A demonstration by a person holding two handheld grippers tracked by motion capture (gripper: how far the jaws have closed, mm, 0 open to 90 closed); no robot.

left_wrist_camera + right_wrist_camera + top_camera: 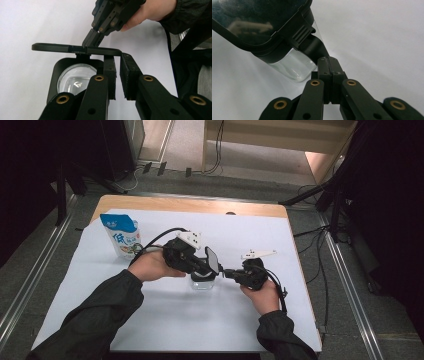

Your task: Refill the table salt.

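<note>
Recording lab: camera stands (335, 195), floor cables (310, 232), white-covered table (200, 320)

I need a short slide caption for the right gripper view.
Right gripper clamps the tab of a black flip lid above a clear jar.

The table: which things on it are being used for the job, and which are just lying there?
In the job:
clear jar
black lid
left gripper
right gripper, pinching the lid's tab

Just lying about:
blue-and-white pouch
white sheet

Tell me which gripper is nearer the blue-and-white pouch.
Left. In the high view the left gripper is right of the pouch, by the black lid; the right gripper is farther right, shut on the lid's tab.
</note>
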